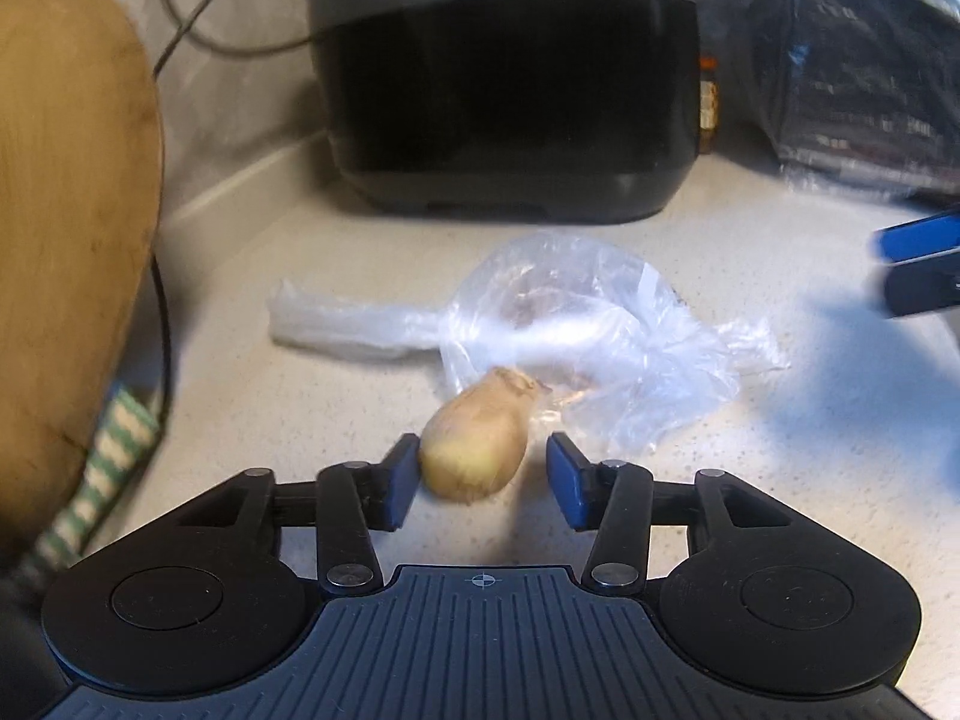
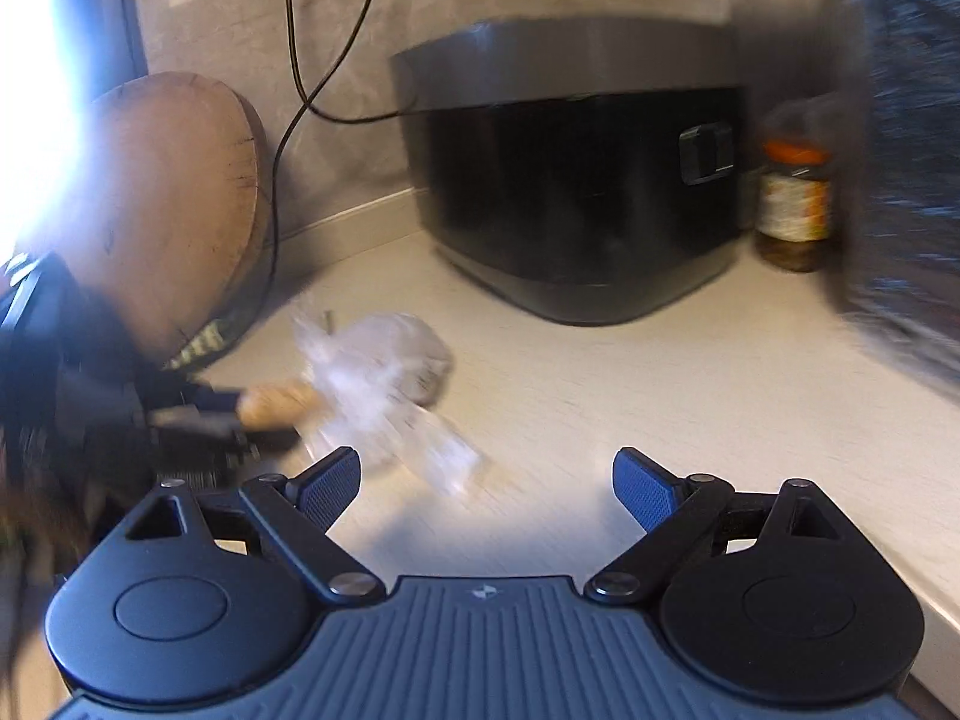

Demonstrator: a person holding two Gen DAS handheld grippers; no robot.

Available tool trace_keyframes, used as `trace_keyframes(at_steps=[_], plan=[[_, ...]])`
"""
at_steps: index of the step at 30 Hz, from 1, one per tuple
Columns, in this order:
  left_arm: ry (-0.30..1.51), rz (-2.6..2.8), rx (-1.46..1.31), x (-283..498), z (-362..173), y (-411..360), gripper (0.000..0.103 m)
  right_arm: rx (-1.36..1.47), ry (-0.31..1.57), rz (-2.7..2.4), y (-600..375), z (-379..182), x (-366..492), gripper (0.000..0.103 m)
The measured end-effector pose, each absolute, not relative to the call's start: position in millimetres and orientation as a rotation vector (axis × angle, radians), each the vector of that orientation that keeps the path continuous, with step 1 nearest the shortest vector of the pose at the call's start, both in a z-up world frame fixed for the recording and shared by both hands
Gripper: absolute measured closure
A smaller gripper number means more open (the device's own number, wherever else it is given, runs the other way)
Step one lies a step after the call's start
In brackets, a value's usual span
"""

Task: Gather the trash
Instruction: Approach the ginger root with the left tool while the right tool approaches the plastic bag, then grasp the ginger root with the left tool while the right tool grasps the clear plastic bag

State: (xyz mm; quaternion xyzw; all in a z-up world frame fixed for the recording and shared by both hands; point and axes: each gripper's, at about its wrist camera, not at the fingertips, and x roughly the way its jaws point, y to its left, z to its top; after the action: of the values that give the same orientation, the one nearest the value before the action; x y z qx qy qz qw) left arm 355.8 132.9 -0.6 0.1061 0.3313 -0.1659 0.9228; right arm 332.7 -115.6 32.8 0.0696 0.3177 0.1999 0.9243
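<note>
In the left wrist view the left gripper (image 1: 480, 471) sits low over the pale speckled counter (image 1: 780, 510), level and pointing straight ahead, its blue-padded fingers (image 1: 401, 480) spread with a yellowish onion-like bulb (image 1: 475, 447) between them; the left pad touches the bulb's side while the right pad stands just apart from it. The bulb lies on the counter in the lower middle of the frame, its far end resting against a crumpled clear plastic bag (image 1: 570, 330) that spreads across the centre. Behind the bag, in the upper middle, stands a black cooker (image 1: 510, 90), with a round wooden board (image 1: 66, 210) leaning at the left edge and a green-and-white striped cloth (image 1: 102, 468) below it. The blue tip of the right gripper (image 1: 918, 264) enters at the right edge. In the right wrist view the right gripper (image 2: 486, 486) hovers above the counter in the lower middle, tilted slightly left, its fingers (image 2: 330, 483) wide apart and holding nothing; the blurred bag (image 2: 384, 396) lies just ahead of its left finger. A jar (image 2: 795, 210) with an orange lid stands to the right of the cooker (image 2: 576, 180).
</note>
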Motion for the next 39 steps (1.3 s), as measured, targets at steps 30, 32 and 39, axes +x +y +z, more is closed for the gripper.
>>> trace_keyframes(at_steps=[30,32,39], plan=[[0.682,-0.243,0.038,133,25,97,0.06,-0.031,0.678,0.53,-106,14,191,0.021],[0.681,-0.241,0.046,131,24,91,0.06,-0.08,0.643,0.524,-103,13,181,0.021],[0.683,-0.22,0.065,124,22,86,0.06,-0.147,0.642,0.543,-91,1,165,0.016]])
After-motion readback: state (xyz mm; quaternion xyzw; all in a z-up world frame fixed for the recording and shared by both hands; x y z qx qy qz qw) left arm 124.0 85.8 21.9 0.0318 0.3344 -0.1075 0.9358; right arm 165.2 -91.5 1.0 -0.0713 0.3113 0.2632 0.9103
